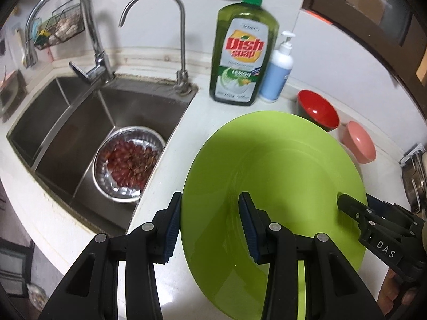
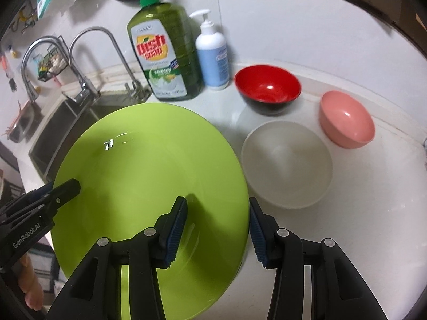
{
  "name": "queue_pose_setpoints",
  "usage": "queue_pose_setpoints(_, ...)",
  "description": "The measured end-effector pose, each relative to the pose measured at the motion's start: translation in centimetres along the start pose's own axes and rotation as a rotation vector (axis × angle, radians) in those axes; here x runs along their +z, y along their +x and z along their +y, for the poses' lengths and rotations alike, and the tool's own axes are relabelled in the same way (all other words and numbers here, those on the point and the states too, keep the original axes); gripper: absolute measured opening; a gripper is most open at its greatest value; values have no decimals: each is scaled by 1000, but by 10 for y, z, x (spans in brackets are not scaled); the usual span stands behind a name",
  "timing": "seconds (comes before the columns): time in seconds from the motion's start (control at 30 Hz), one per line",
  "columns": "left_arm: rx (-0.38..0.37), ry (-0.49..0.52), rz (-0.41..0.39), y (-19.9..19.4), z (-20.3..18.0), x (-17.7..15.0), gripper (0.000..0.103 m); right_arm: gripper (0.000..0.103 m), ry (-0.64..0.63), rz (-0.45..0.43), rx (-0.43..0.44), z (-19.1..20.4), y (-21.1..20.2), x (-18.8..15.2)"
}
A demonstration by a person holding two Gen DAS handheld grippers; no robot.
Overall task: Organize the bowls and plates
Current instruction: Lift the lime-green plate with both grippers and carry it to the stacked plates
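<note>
You straddle opposite rims of the green plate, beside the white bowl, with left fingers and right fingers wide open, gripping nothing, likely readying a two-handed lift.

1. The green plate looks like smooth, glossy plastic with small glints.
2. The red bowl is shiny inside; the pink bowl has a softer sheen; the white bowl looks matt.
3. The sink is brushed metal; the faucets are polished metal.
4. The countertop is smooth, pale and slightly reflective.
5. The gripper pads are ribbed and dark blue.
</note>
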State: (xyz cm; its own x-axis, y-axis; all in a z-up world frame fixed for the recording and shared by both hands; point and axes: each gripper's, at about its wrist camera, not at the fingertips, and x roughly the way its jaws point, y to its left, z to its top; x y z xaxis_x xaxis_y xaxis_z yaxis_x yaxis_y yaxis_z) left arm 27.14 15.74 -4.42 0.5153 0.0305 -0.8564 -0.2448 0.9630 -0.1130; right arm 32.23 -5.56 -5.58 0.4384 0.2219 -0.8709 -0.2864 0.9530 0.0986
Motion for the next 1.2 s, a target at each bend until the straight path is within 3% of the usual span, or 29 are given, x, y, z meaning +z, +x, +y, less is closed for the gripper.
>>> queue_pose_setpoints(0.53, 11, -24, 131, 43, 1, -32, 41, 46, -10, 128, -13, -2, 42, -25)
queue_pose_setpoints(1.2, 32, -19, 184, 76, 2, -43, 41, 47, -19, 187, -27, -6, 72, -31)
